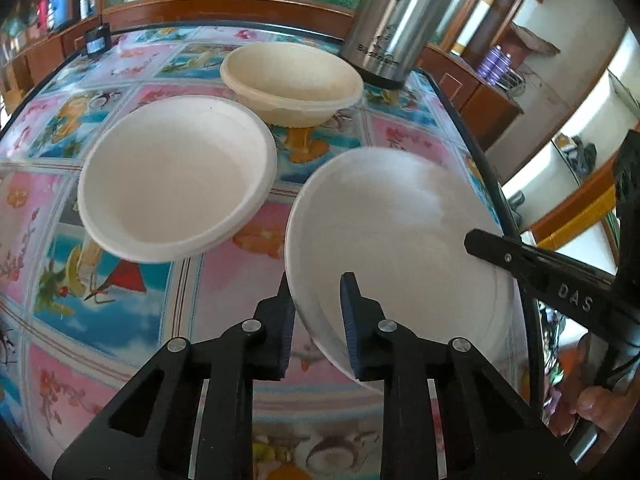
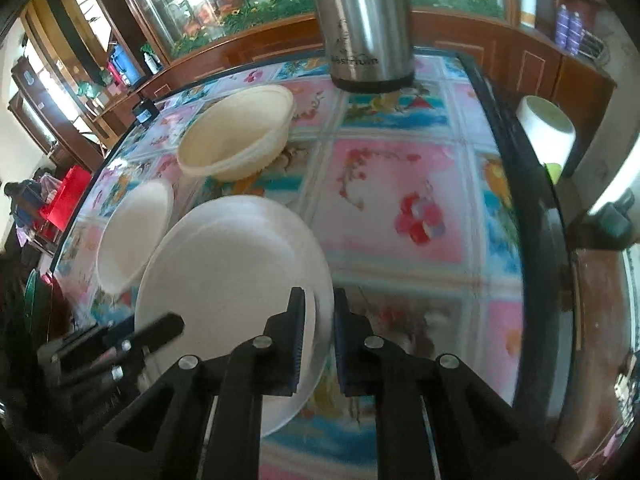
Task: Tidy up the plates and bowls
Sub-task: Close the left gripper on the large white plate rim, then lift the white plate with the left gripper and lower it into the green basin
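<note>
A white plate [image 1: 392, 236] [image 2: 228, 276] is held tilted above the flowered table, between both grippers. My left gripper [image 1: 316, 320] is shut on its near left rim. My right gripper [image 2: 318, 332] is shut on its right rim, and its finger [image 1: 520, 260] shows at the right of the left wrist view. A white bowl [image 1: 176, 176] [image 2: 132, 232] sits on the table to the left. A cream bowl [image 1: 292, 80] [image 2: 236, 132] sits behind it.
A steel thermos jug [image 1: 392, 28] [image 2: 368, 24] stands at the back of the table [image 2: 400, 208]. The table's dark right edge [image 2: 536, 216] is close. A white cup [image 2: 548, 128] stands beyond that edge. A small dark box [image 1: 97, 42] is at the far left.
</note>
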### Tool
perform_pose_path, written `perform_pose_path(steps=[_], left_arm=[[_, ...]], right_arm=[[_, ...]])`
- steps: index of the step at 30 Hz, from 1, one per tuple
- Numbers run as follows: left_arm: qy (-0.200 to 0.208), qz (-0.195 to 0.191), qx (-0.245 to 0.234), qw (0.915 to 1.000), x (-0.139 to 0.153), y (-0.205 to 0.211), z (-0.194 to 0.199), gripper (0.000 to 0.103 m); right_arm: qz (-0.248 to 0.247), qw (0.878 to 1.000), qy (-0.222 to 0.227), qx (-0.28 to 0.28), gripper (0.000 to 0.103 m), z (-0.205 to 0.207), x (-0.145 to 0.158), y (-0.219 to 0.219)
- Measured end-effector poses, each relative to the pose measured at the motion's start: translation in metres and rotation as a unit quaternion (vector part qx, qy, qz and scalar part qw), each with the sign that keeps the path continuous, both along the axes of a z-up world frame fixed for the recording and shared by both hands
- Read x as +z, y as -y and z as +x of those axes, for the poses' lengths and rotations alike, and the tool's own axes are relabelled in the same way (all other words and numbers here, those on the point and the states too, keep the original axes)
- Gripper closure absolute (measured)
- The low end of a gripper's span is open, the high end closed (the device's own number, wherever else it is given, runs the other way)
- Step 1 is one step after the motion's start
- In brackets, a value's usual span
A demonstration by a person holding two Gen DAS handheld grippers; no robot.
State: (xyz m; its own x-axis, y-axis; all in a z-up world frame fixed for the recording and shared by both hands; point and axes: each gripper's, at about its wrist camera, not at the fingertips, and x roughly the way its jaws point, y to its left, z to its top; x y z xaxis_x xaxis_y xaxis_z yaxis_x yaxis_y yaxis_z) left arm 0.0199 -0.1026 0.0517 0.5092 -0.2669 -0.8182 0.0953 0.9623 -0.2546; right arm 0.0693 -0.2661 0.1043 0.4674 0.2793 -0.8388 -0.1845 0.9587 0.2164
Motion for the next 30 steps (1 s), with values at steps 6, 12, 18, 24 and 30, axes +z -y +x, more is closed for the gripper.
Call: perform_pose_path(steps=[6, 12, 18, 24, 30], left_arm=[[0.005, 0.016, -0.022, 0.9996, 0.004, -0.002, -0.018, 0.082], [-0.022, 0.016, -0.039, 0.9989, -0.010, -0.010, -0.031, 0.082], [-0.032, 0.010, -0.042, 0.9986, -0.014, -0.015, -0.039, 0.087], [-0.028, 0.008, -0.038, 0.9988, -0.009, -0.021, -0.039, 0.088], [-0.030, 0.012, -0.040, 0.9987, -0.010, -0.023, -0.037, 0.089]], right_arm=[[0.005, 1.000, 0.000, -0.005, 0.091, -0.033, -0.005, -0.001], [0.014, 1.000, -0.001, -0.007, 0.091, -0.059, -0.012, -0.006], [0.020, 1.000, -0.005, -0.002, 0.091, -0.073, -0.016, -0.012], [0.026, 1.000, -0.006, -0.011, 0.090, -0.064, -0.013, -0.013], [0.015, 1.000, -0.011, 0.002, 0.090, -0.053, -0.015, -0.021]])
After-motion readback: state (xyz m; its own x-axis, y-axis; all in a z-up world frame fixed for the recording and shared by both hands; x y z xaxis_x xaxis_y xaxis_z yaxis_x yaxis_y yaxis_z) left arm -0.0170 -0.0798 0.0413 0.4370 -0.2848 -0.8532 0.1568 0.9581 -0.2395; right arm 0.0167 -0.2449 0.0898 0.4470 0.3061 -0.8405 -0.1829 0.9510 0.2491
